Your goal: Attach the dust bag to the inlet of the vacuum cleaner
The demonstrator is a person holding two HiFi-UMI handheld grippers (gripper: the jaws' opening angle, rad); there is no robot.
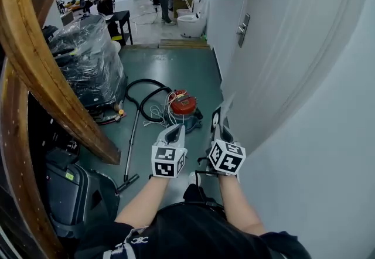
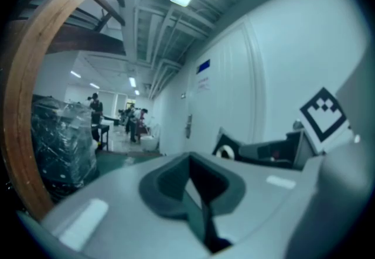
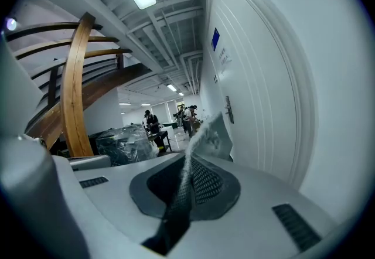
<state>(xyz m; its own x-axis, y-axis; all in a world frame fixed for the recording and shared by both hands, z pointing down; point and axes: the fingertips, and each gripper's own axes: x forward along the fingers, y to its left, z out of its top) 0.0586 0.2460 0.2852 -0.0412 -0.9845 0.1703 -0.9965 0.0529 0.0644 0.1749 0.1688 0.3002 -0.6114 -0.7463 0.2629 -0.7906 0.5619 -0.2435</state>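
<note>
Pinching thin grey dust bag [image 3: 210, 135] by one edge in right gripper [image 3: 187, 179] (left gripper [image 2: 194, 177] shut, empty); risks slipping before reaching red round vacuum cleaner [image 1: 183, 105].

Left gripper [image 2: 190, 164]: jaws together, nothing between.
Right gripper [image 2: 253, 151]: alongside, right.
Dust bag [image 2: 225, 147]: at its tip.
Door [image 2: 228, 94]: white, ahead.
Wooden arch [image 2: 26, 99]: left.

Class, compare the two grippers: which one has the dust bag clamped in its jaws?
The right gripper: its jaws are shut on the dust bag, which sticks out beyond them. The left gripper has its jaws shut on nothing.
</note>
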